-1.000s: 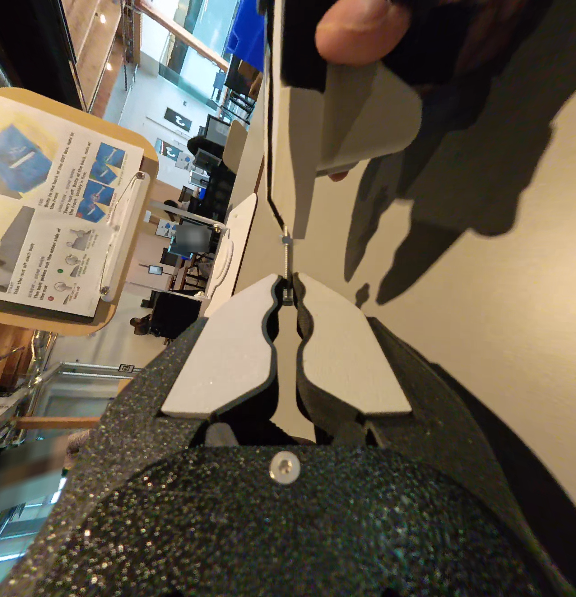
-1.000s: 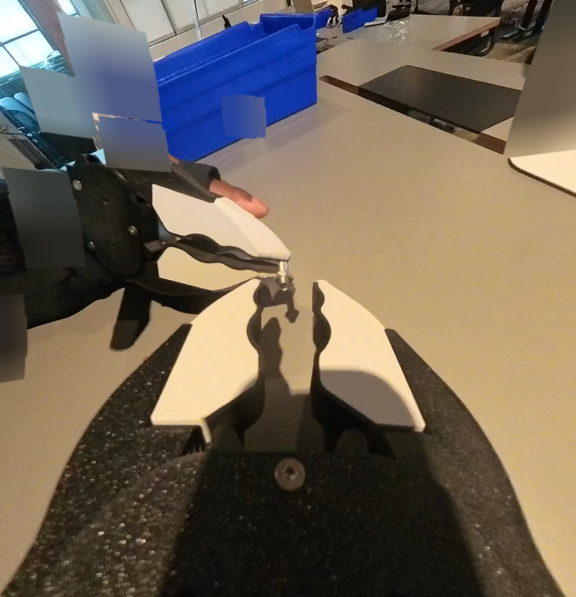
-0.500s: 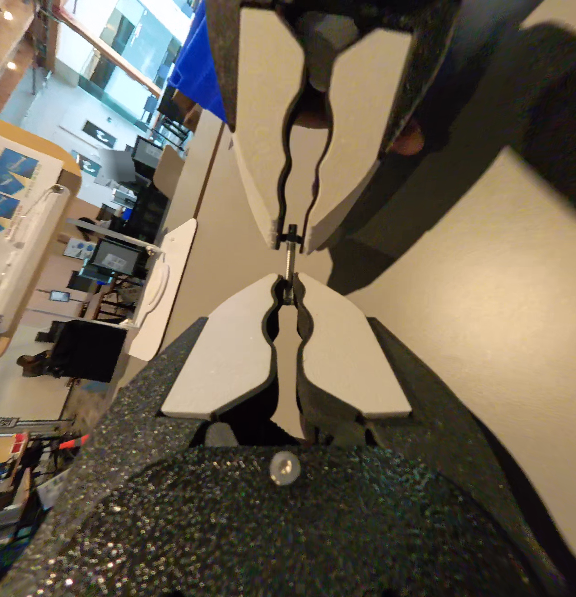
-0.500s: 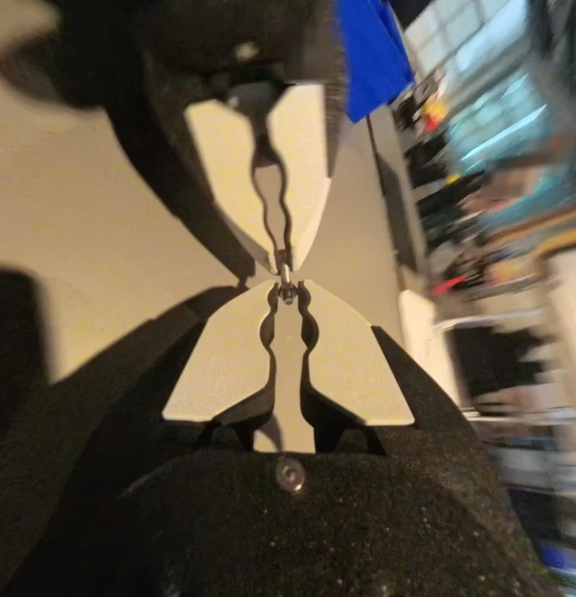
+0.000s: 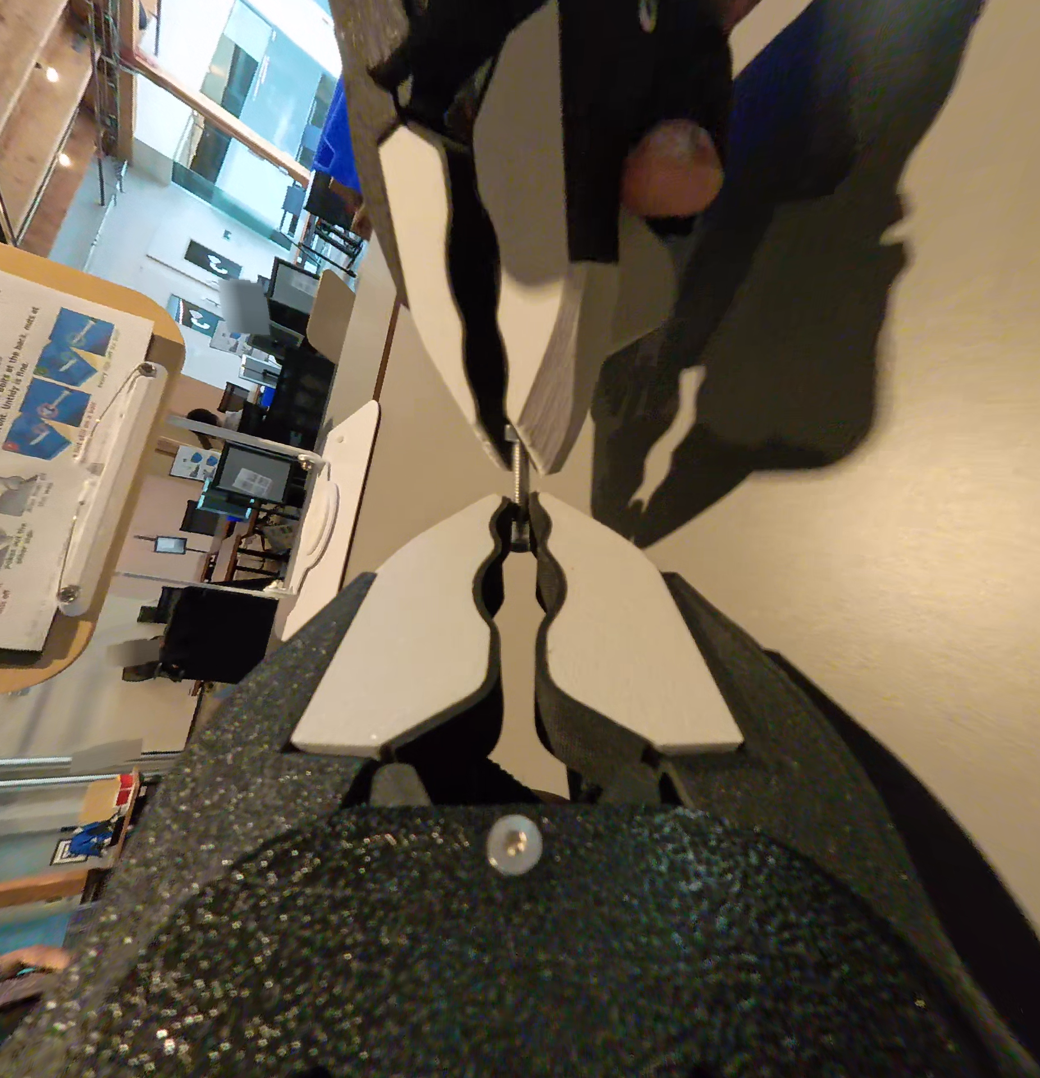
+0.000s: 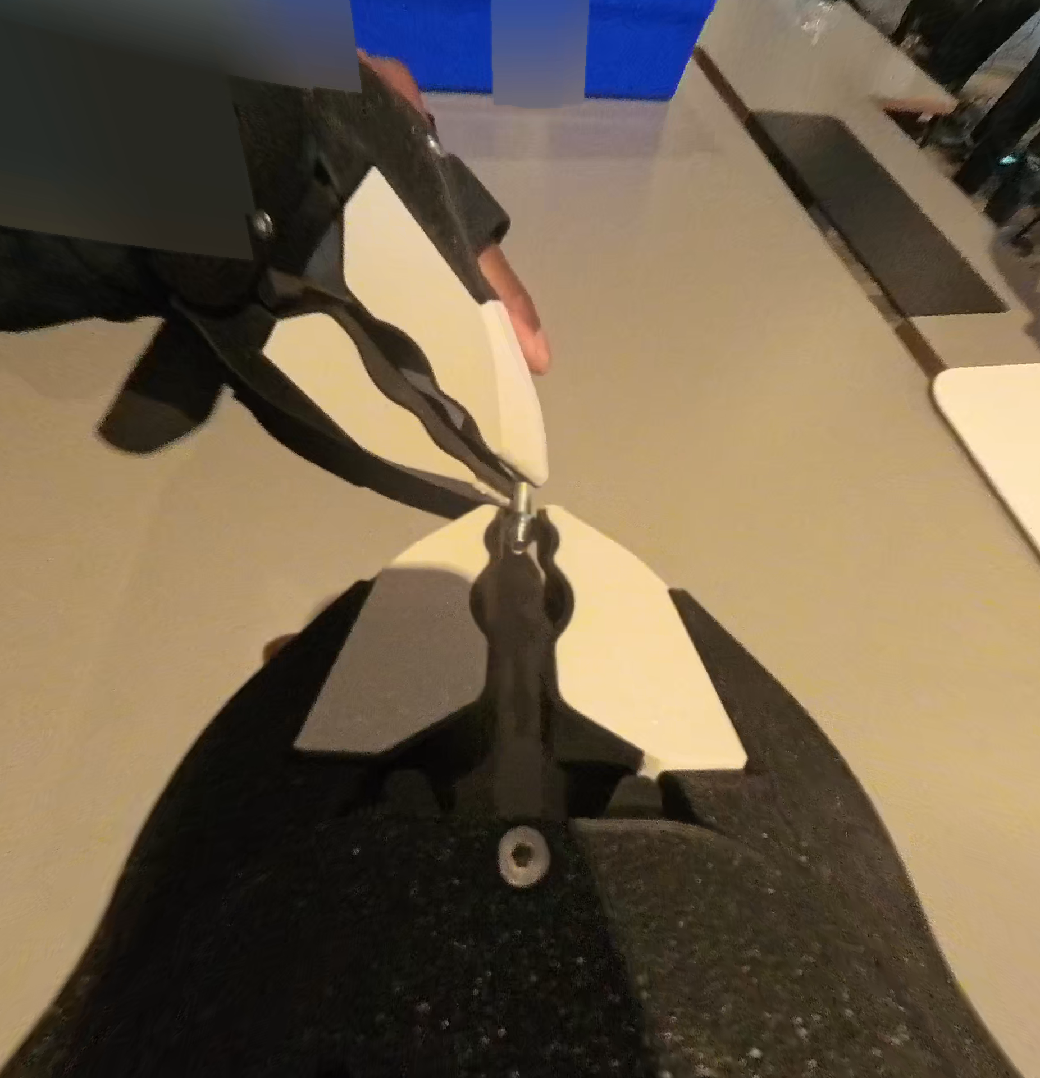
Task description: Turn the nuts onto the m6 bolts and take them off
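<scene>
Both tools tip to tip above beige desk (image 6: pixel 739 466). Left tool (image 5: pixel 520 528) clamped on bolt (image 5: pixel 519 466) at one end; right tool (image 6: pixel 520 528) pinching nut (image 6: pixel 520 528) at other end, in air.

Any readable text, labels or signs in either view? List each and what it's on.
Sheet on wooden board: printed lines beside blue pictures; wording not copied here.
Black wall signs: white marks, too small to read.
Monitor: white label, too small to read.
Right wrist view: none.
</scene>
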A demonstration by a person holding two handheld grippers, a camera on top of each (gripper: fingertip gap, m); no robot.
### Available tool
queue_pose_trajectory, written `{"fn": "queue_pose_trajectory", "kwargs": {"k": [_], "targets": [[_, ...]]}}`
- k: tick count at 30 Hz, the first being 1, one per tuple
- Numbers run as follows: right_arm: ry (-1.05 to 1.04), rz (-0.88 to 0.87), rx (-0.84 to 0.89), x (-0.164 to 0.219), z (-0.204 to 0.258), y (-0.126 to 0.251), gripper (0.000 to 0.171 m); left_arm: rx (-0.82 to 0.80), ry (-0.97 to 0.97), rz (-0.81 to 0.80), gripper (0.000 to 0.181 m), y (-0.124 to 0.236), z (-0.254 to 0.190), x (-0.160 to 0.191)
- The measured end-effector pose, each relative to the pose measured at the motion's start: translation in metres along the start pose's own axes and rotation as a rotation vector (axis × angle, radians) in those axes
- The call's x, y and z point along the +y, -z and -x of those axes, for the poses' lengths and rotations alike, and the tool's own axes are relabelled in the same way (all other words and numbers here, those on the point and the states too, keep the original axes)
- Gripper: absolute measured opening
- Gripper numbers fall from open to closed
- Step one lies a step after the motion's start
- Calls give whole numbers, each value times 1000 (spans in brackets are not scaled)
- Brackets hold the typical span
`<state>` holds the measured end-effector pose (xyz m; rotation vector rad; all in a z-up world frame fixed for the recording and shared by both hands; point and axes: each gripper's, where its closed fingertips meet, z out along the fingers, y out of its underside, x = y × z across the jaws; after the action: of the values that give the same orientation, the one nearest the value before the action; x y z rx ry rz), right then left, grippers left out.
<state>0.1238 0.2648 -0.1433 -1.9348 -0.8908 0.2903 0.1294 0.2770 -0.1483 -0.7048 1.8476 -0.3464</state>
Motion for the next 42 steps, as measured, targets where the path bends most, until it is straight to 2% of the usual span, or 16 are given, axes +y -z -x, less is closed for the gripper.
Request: {"fn": "queue_pose_trajectory", "kwargs": {"k": [3, 6, 7, 11, 14, 17, 19, 21, 23, 27, 28, 30, 32, 35, 39, 42], "targets": [[226, 0, 61, 1, 1, 1, 13, 39, 66, -24, 5, 0, -3, -2], [760, -54, 210, -3, 7, 8, 10, 141, 200, -98, 6, 4, -9, -11], [807, -67, 244, -4, 6, 10, 11, 147, 221, -108, 5, 4, -9, -11], [400, -182, 155, -23, 2, 19, 34, 95, 194, -70, 5, 3, -3, -5], [135, -162, 50, -22, -2, 18, 33, 34, 142, -41, 5, 3, 4, -1], [26, -76, 9, -9, -4, 11, 29, -6, 92, -24, 5, 4, 8, 0], [6, -35, -5, -3, -2, 6, 24, -9, 64, -25, 6, 4, 8, -1], [26, -19, -4, -1, 0, 4, 10, 7, 43, -28, 6, 5, 5, -3], [129, -4, 12, 3, 2, 2, 10, 44, 38, -28, 5, 5, 0, -2], [759, 4, 172, 8, 7, 3, 10, 207, 181, -79, 5, 9, -16, -6], [836, 13, 210, 9, 6, 3, 10, 214, 197, -80, 5, 9, -17, -5], [739, -18, 195, 5, 7, 3, 15, 191, 193, -74, 5, 8, -14, -4], [521, -38, 161, 1, 3, 4, 39, 149, 175, -66, 5, 8, -8, -3], [228, -68, 71, -6, 1, 5, 47, 86, 118, -38, 5, 8, -2, 0], [4, -90, -10, -11, 1, 3, 33, 57, 55, -24, 6, 7, -1, 0], [96, -23, -7, -2, 5, -1, 10, 84, 69, -33, 6, 8, -4, -3]]}}
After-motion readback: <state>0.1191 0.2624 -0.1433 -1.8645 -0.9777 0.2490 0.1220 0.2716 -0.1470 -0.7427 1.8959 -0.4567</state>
